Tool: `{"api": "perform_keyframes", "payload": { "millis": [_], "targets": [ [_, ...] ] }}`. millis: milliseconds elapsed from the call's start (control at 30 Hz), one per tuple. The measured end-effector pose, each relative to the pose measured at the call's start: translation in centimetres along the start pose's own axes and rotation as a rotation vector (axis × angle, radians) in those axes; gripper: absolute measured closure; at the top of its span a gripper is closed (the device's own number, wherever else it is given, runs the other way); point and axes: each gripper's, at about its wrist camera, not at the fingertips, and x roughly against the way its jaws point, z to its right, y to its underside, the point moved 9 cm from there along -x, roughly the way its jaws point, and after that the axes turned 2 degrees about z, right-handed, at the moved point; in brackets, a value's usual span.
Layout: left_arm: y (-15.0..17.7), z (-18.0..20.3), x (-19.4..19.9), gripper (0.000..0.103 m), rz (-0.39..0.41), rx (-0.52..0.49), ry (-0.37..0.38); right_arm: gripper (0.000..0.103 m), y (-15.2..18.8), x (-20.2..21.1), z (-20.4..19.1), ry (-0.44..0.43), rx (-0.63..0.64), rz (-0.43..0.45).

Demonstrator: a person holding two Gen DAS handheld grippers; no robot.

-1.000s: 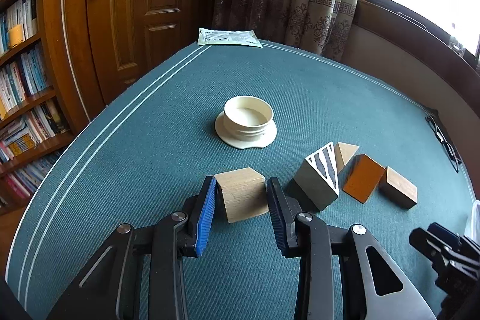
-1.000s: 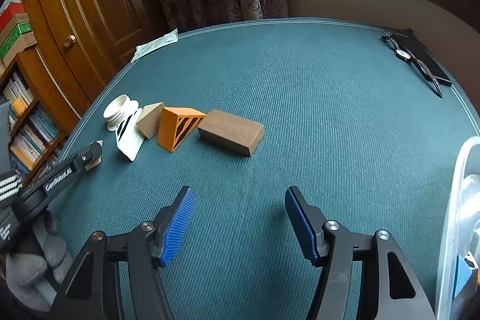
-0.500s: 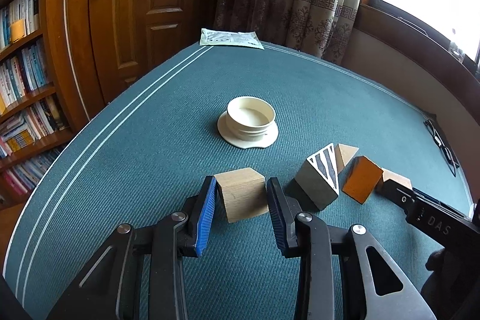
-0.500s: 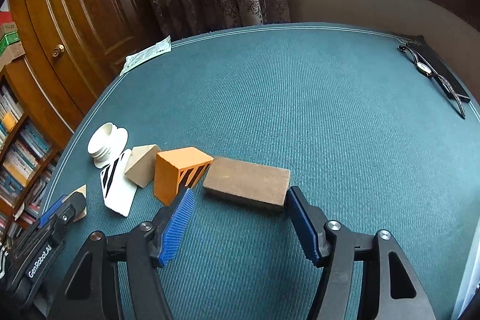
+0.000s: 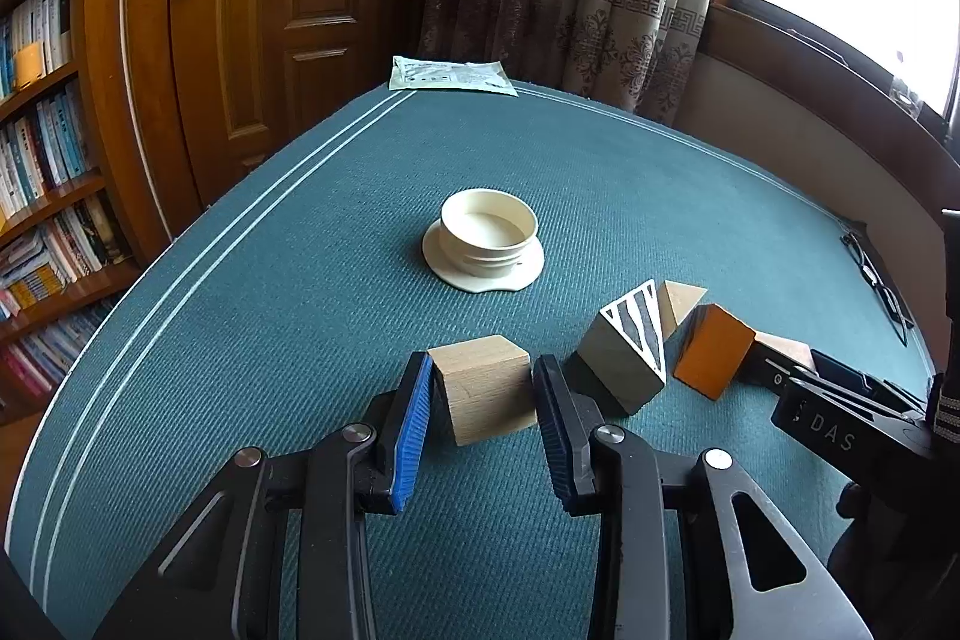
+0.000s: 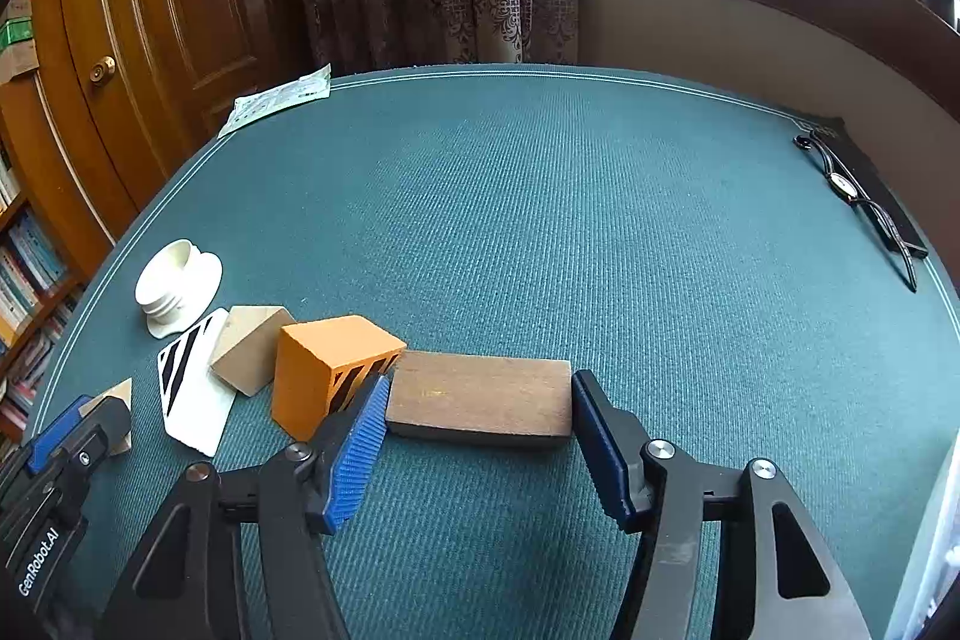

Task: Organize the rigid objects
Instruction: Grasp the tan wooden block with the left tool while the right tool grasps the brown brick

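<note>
On the green table (image 5: 252, 316), seen from the left wrist, a pale wooden block (image 5: 483, 388) is being bracketed by the left gripper (image 5: 483, 424), its jaws seemingly touching both sides; whether it is pinched cannot be told. A white cup (image 5: 487, 233) is sitting empty beyond.

From the right wrist, a brown flat block (image 6: 480, 397) is being straddled by the right gripper (image 6: 477, 439), its jaws spread and not yet clamped; closing them is probably called for next.

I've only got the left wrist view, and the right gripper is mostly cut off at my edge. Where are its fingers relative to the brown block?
Observer: The right gripper straddles the flat brown block, jaws open, one finger at each short end.
Operator: Is it gripping yet?
Observer: Not visibly; the block lies flat on the table.
Operator: Anything crowding it?
Observer: The orange block sits right beside the left fingertip, showing a black-striped face you can't see.
</note>
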Motion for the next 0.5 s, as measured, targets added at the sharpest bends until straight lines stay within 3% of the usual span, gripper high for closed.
{"api": "perform_keyframes", "payload": {
  "millis": [500],
  "targets": [
    [0.1, 1.2, 0.9, 0.067, 0.015, -0.026, 0.039, 0.039, 3.6, 3.5, 1.0, -0.02, -0.009, -0.012]
  ]
}}
